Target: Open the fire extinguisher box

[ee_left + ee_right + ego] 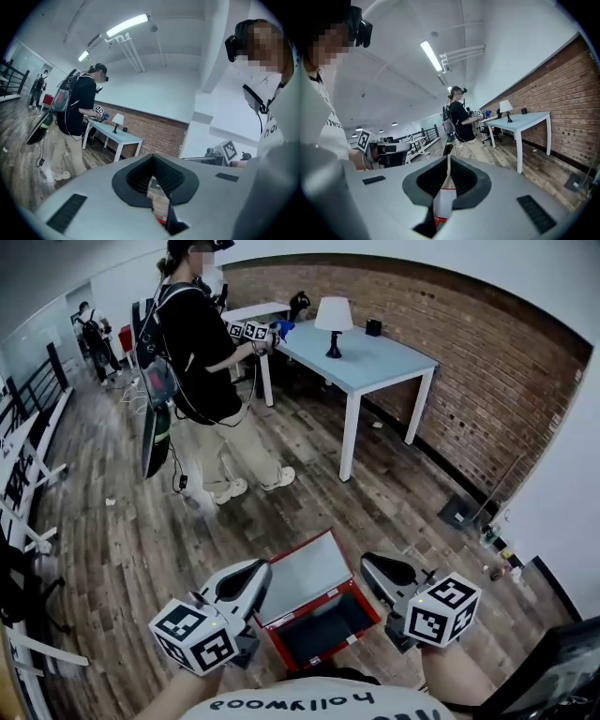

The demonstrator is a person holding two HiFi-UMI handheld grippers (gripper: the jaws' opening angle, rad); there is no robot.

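Observation:
The red fire extinguisher box [361, 618] lies on the wooden floor right in front of me. Its lid [302, 573] is raised, with its pale inner side up, over a dark inside. My left gripper [255, 570] hangs over the box's left edge and my right gripper [369, 564] over its right edge. Each one's jaws are together with nothing between them. In the left gripper view the fingertips of the left gripper [152, 157] meet, with a bit of red box [161, 219] below. The right gripper view shows the right gripper [448, 159] shut above the white lid [444, 202].
A person [202, 343] with their own grippers stands at a light blue table [375, 360] that carries a lamp [334, 317]. A brick wall [487, 381] runs behind it. Railings [28, 456] line the left side. A dark object [555, 673] sits at the lower right.

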